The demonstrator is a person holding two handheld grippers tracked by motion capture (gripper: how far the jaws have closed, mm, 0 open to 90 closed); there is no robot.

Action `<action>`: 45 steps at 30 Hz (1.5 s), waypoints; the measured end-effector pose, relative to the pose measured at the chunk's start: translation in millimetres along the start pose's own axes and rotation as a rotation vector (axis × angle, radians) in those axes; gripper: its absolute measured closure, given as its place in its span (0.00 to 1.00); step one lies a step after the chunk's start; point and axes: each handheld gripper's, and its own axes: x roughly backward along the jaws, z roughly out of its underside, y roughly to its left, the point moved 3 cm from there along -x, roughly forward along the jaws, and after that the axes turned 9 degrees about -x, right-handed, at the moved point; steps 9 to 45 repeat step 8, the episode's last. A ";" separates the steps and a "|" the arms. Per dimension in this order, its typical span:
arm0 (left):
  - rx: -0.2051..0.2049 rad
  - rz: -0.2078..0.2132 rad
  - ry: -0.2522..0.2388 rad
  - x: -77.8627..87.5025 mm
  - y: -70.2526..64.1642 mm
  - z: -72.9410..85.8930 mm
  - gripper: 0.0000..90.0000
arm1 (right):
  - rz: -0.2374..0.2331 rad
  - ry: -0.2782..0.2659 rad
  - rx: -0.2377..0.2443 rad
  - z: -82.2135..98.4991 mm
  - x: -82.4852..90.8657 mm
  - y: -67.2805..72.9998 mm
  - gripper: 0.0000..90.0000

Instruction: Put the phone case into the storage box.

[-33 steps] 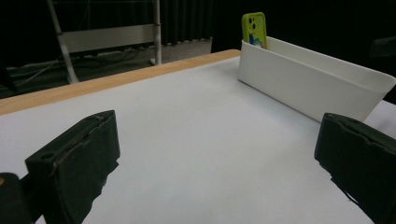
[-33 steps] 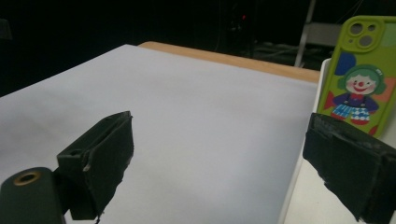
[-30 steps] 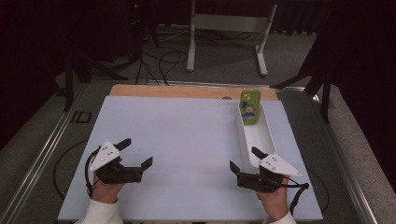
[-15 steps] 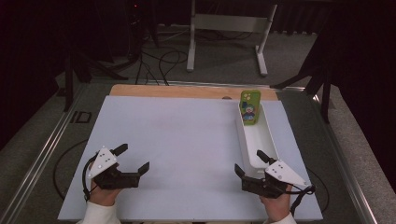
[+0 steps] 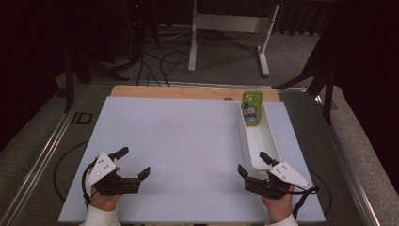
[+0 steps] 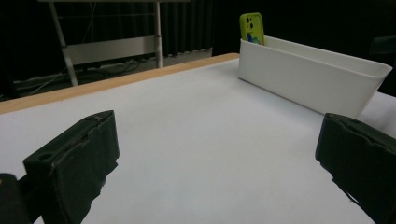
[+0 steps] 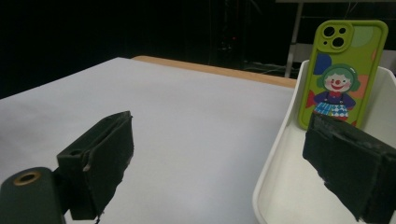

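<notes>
A long white tray (image 5: pixel 270 141) lies on the right side of the white table top. A green phone (image 5: pixel 252 108) with a clown picture stands upright against the tray's far end, also seen as the phone (image 7: pixel 343 73) and the phone (image 6: pixel 251 28). My left gripper (image 5: pixel 132 162) rests open near the front left of the table, nothing between its jaws. My right gripper (image 5: pixel 254 164) rests open at the front right, just before the tray's near end (image 7: pixel 273 186), empty. In the left gripper view the tray (image 6: pixel 308 74) lies ahead to the right.
The white sheet (image 5: pixel 179 141) covers most of the table, with a wooden strip (image 5: pixel 188 92) along the far edge. Beyond the table stands a grey metal frame (image 5: pixel 230 28) on a carpet floor with cables. A metal rail (image 5: pixel 42 155) runs along the left side.
Both hands have drawn the grippers back toward the near edge of the table. Both stay open and empty. The tray and phone have not moved.
</notes>
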 end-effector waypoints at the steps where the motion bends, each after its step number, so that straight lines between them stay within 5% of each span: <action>1: 0.000 0.000 0.000 0.0 0.0 0.0 0.00 | 0.000 0.000 0.000 0.0 0.0 0.0 0.10; 45: -0.005 -0.005 0.006 -0.2 0.6 0.1 0.00 | -0.005 -0.008 -0.010 -1.3 0.2 -0.9 0.10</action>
